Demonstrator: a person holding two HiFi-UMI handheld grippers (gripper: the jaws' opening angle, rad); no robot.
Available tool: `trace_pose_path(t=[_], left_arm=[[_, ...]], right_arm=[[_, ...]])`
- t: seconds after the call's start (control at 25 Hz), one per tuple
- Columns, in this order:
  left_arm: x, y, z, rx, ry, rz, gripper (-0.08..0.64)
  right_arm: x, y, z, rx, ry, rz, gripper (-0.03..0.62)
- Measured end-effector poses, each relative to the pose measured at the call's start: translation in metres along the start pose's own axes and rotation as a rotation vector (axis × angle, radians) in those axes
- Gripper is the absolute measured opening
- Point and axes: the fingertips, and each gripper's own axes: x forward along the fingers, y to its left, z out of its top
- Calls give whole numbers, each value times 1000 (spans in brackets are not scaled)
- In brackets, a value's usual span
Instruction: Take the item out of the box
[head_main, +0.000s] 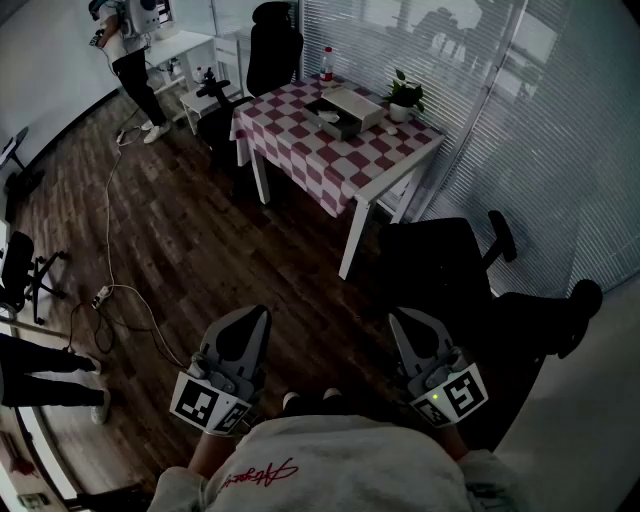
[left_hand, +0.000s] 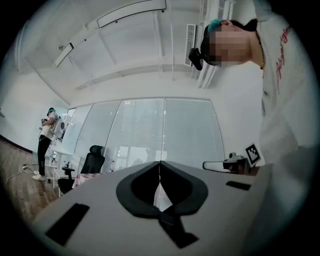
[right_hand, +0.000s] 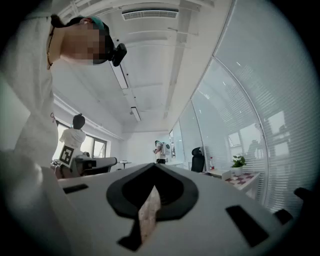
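The box (head_main: 348, 108) is seen top middle on a checked table (head_main: 300, 150), far from the left gripper (head_main: 250, 322) and right gripper (head_main: 408, 322), both closed on nothing.

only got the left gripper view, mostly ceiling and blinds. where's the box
Observer: In the head view the box lies on the checked table, far across the floor from you.
Operator: right gripper holding anything
Observer: No. The right gripper has its jaws together with nothing between them.
Operator: anything in the way
Observer: A black chair stands just right of the table's near leg, and a cable lies on the floor off to the left.
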Motion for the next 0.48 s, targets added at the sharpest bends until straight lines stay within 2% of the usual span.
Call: trace_pose_path(t=[0.48], left_arm=[[-8,8,5,-3,-13,3,17]], right_arm=[[8,9,-3,8,1,-2,9]])
